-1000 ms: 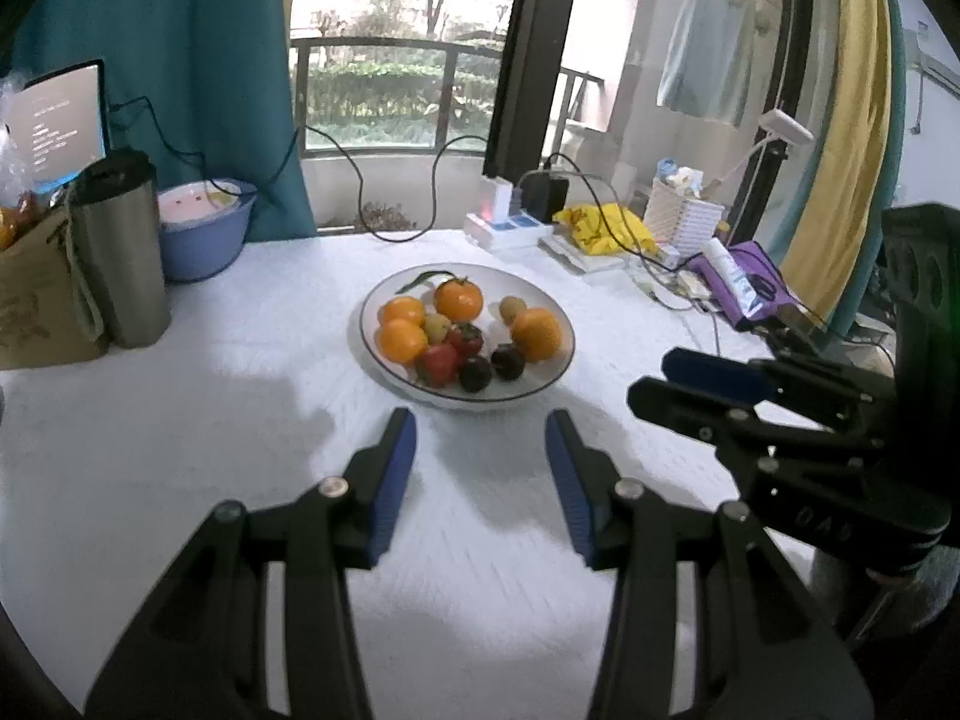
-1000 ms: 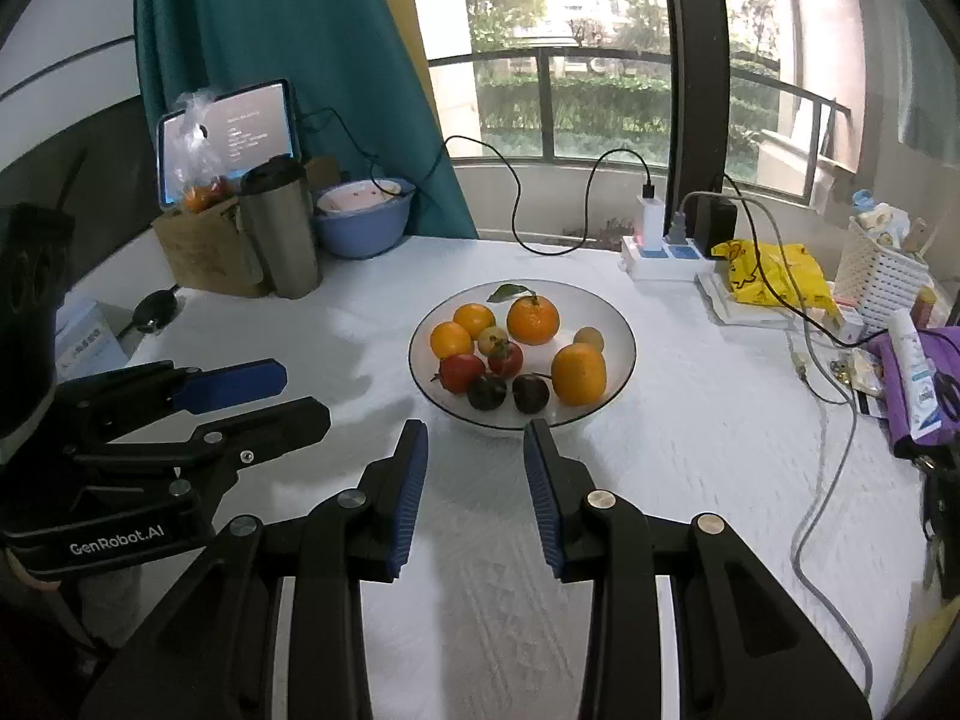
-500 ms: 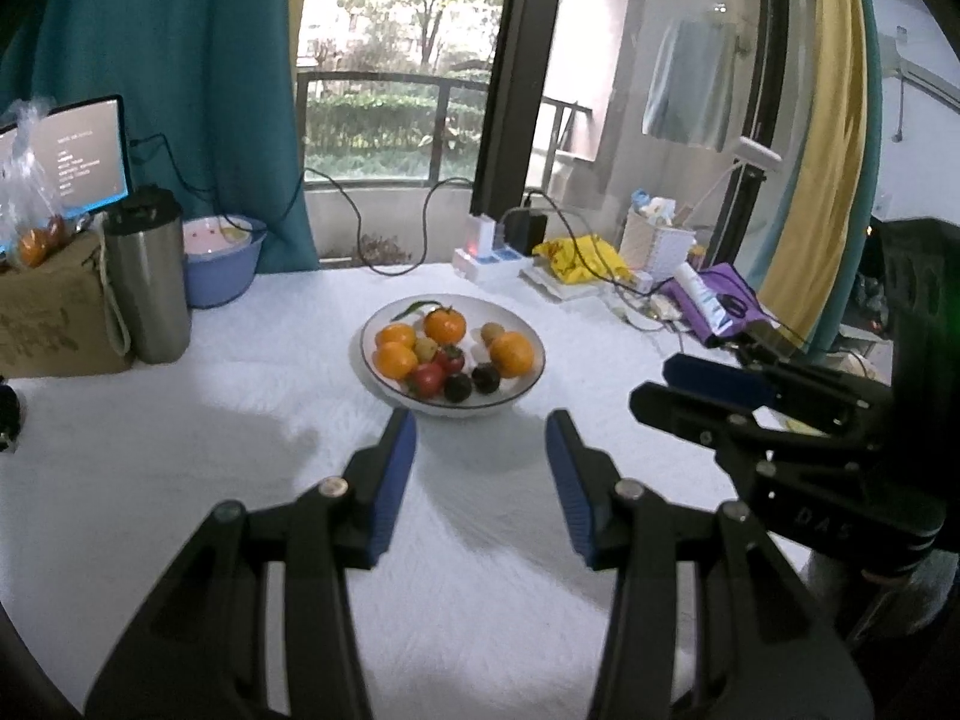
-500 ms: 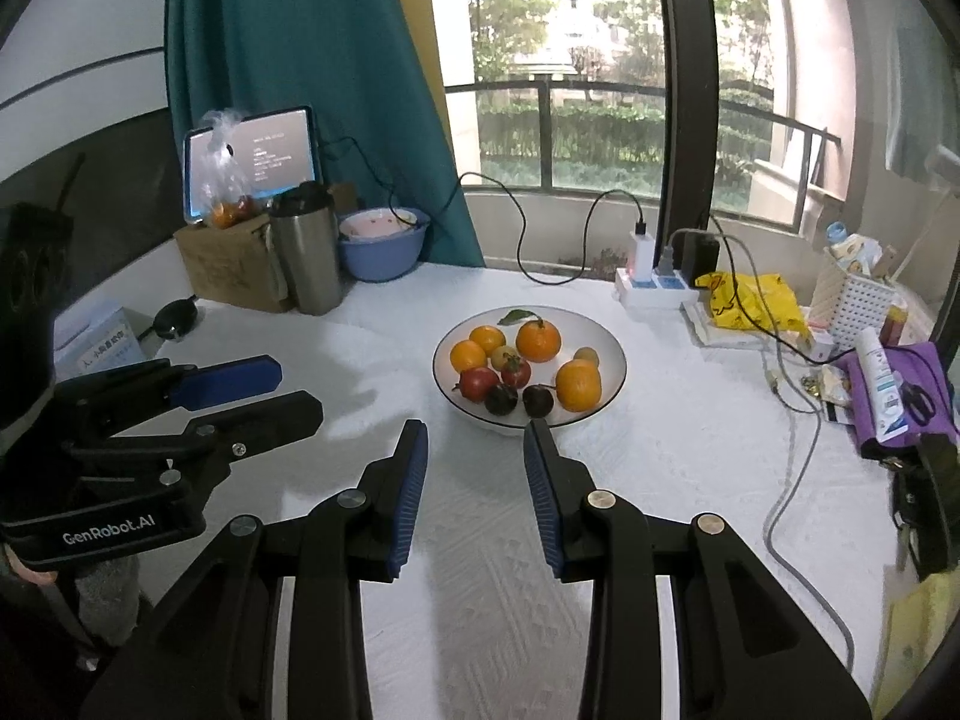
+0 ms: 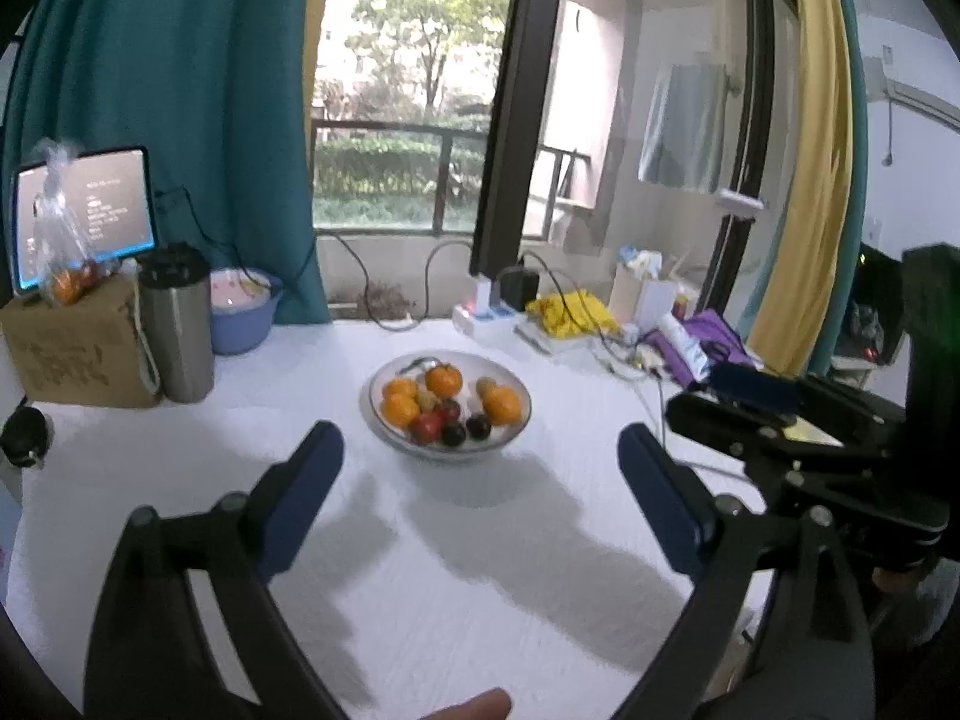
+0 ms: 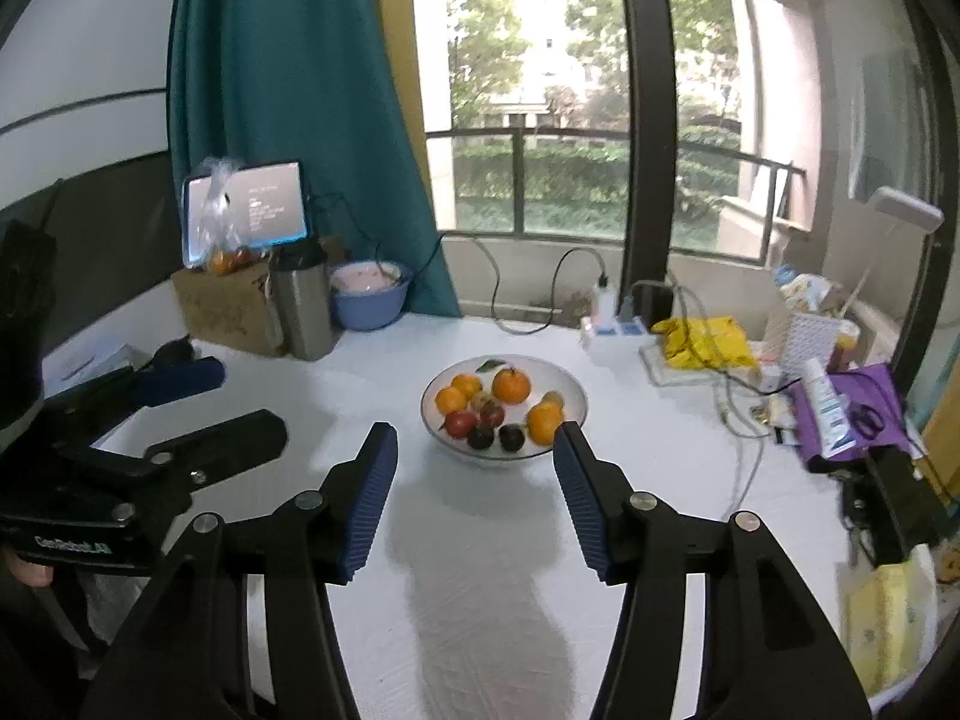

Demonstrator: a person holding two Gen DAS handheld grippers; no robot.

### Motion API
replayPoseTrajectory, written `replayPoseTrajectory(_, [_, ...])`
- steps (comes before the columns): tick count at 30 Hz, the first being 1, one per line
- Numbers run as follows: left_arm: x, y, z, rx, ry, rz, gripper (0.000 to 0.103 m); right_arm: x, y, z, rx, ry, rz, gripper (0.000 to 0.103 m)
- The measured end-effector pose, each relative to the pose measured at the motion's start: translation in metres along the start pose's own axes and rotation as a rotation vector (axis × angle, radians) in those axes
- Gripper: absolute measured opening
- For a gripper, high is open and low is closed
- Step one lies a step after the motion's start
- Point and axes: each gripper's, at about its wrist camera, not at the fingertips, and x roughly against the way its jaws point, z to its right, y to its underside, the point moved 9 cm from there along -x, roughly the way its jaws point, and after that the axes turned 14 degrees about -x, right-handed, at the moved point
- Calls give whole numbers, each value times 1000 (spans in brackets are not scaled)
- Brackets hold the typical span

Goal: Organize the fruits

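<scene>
A white bowl (image 5: 515, 423) (image 6: 573, 396) stands mid-table on the white cloth, filled with several oranges (image 5: 444, 380) (image 6: 511, 385), red fruits (image 5: 425, 426) and dark plums (image 6: 480, 436). My left gripper (image 5: 480, 468) hovers well short of the bowl, its jaws opening wide, nothing between them. My right gripper (image 6: 474, 468) is also back from the bowl, jaws opening, empty. Each gripper shows at the side of the other's view: the right gripper (image 5: 762, 402) and the left gripper (image 6: 198, 402).
At the back left stand a cardboard box (image 5: 66, 354) with a bag of oranges (image 5: 66, 282), a steel tumbler (image 5: 177, 324), a blue bowl (image 5: 243, 312) and a screen (image 6: 246, 210). A power strip (image 6: 612, 333), cables, yellow bag (image 6: 705, 342), basket and purple pouch (image 6: 852, 408) crowd the right.
Both grippers have risen and pulled back from the bowl, which now looks smaller. Both pairs of jaws have spread apart, the left one much wider.
</scene>
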Motion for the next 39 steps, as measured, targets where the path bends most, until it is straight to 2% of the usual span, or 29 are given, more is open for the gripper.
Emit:
replayPoseTrajectory(2, [5,-5,-2,2,-18,9,94,9,-5,1,-3,12,21,59])
replayPoseTrajectory(5, [12,-13,-6,-12,-68,20,95,21,-13,1,-10,26,54,74])
replayPoseTrajectory(9, [18,-20,-12,-12,-102,44,95,33,-22,2,-19,46,93,79])
replayPoseTrajectory(15, [19,-24,-26,-31,-165,58,95,42,-31,7,-34,63,121,79])
replayPoseTrajectory(21, [20,-26,-33,-32,-182,80,95,41,-34,10,-43,60,131,80])
replayPoseTrajectory(39, [16,-23,-31,-28,-174,61,95,33,-33,13,-54,59,117,80])
